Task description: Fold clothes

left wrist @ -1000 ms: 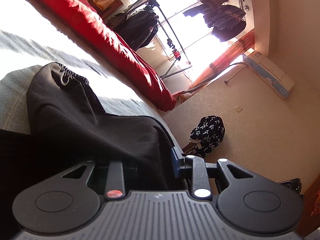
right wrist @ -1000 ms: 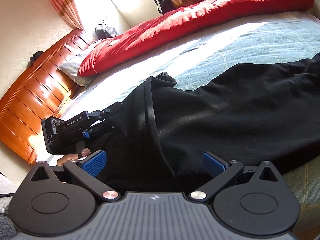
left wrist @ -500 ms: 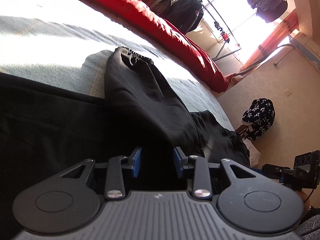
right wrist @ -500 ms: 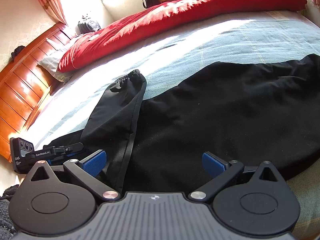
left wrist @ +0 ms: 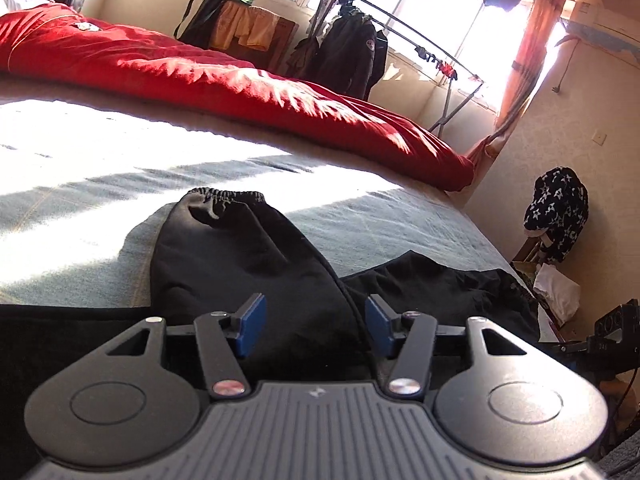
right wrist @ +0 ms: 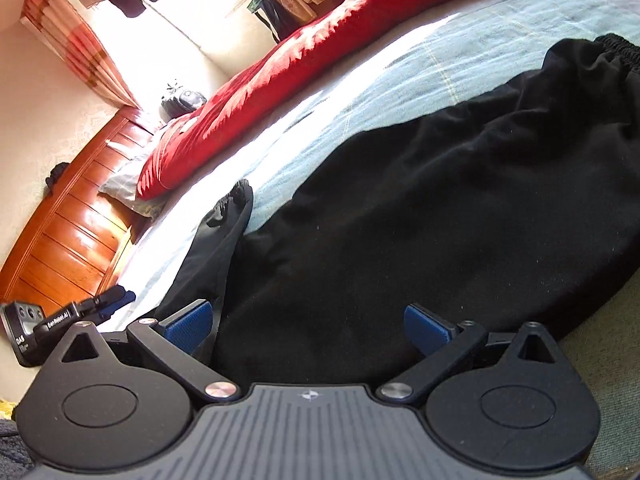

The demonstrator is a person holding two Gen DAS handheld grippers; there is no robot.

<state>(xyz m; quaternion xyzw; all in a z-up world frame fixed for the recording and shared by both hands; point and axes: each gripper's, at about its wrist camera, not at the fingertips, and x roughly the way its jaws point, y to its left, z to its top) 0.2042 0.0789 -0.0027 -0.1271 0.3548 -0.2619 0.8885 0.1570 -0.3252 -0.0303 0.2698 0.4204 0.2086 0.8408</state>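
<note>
Black trousers [right wrist: 440, 200] lie spread on the pale blue bed sheet [left wrist: 380, 220]. One trouser leg [left wrist: 240, 252] is folded back over the rest, its elastic cuff [left wrist: 224, 196] pointing toward the red duvet. My left gripper [left wrist: 316, 322] hovers open just above this leg, blue pads [left wrist: 252, 318] apart and holding nothing. My right gripper [right wrist: 307, 326] is open wide over the broad black cloth near the bed's front edge, also holding nothing. In the right wrist view the same cuff [right wrist: 236, 196] shows at the left and the elastic waistband [right wrist: 616, 46] at the far right.
A red duvet [left wrist: 240, 80] runs along the far side of the bed. The wooden headboard [right wrist: 68, 224] stands at the left of the right wrist view. A clothes rack [left wrist: 360, 52] and a star-patterned garment [left wrist: 558, 208] stand beyond the bed's foot.
My left gripper, shut on the trouser leg a second ago, has opened and let it go; the leg now lies folded on the bed. The right gripper stayed open and swung right.
</note>
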